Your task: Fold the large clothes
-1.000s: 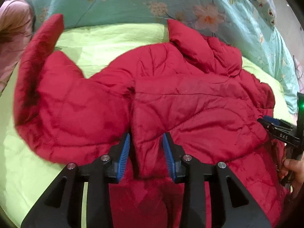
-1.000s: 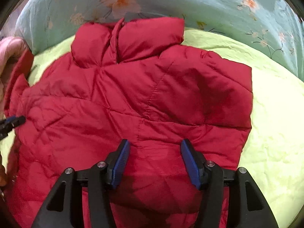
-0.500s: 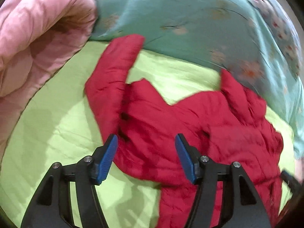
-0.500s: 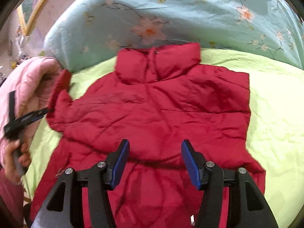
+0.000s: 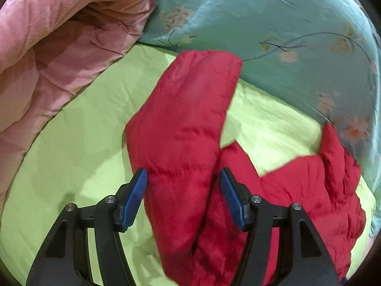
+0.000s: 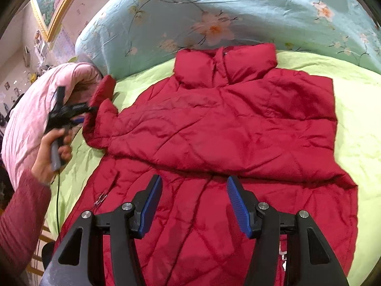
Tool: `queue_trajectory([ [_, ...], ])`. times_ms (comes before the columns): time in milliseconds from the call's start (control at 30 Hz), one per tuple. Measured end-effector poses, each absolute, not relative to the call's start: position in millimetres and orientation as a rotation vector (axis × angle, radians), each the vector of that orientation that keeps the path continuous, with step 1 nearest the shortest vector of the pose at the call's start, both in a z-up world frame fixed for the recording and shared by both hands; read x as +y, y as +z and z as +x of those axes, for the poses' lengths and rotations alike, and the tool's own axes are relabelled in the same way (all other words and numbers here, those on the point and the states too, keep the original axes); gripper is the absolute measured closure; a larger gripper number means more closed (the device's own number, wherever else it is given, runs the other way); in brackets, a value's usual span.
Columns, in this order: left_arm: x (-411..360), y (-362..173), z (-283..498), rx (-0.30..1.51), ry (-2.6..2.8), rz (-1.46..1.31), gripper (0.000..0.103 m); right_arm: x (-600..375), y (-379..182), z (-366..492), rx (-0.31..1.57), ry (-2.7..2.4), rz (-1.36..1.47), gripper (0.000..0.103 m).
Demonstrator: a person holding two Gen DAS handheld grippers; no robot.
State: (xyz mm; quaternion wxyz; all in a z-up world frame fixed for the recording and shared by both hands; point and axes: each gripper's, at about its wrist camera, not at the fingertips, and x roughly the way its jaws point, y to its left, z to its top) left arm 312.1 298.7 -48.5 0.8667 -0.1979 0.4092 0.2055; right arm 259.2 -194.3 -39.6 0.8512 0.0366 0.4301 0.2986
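Note:
A red puffer jacket (image 6: 226,128) lies spread on the lime-green bed sheet (image 6: 352,109), collar toward the pillow, right sleeve folded across the chest. Its left sleeve (image 5: 188,124) sticks out toward the pink quilt. My left gripper (image 5: 183,190) is open with the sleeve between its wide-apart jaws; it also shows in the right wrist view (image 6: 78,114) at the sleeve, held by a hand. My right gripper (image 6: 194,202) is open and empty, hovering over the jacket's lower front.
A rolled pink quilt (image 5: 54,47) lies at the left of the bed. A teal floral pillow (image 6: 214,16) runs along the head. A framed picture (image 6: 54,2) hangs on the wall at far left.
My left gripper let go of the jacket body, opened wider and moved left to the outstretched sleeve. My right gripper pulled back and up, so the whole jacket shows.

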Motion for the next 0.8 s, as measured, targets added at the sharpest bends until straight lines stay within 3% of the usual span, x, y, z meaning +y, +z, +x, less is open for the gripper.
queue_trajectory([
  [67, 303, -48, 315, 0.851, 0.425, -0.429, 0.047, -193, -43, 258, 0.913, 0.63, 0.074, 0.045],
  [100, 305, -47, 314, 0.84, 0.412, -0.439, 0.063, -193, -45, 258, 0.918, 0.628, 0.076, 0.045],
  [167, 306, -45, 314, 0.83, 0.384, -0.452, 0.082, -194, -47, 259, 0.923, 0.625, 0.085, 0.045],
  [200, 305, -43, 310, 0.815, 0.37, -0.458, 0.085, -195, -49, 259, 0.925, 0.623, 0.088, 0.045],
  [333, 299, -32, 299, 0.766, 0.332, -0.461, 0.09, -198, -51, 259, 0.933, 0.618, 0.102, 0.045],
  [800, 242, 20, 263, 0.556, 0.13, -0.546, 0.091, -205, -47, 255, 0.924, 0.617, 0.141, 0.045],
])
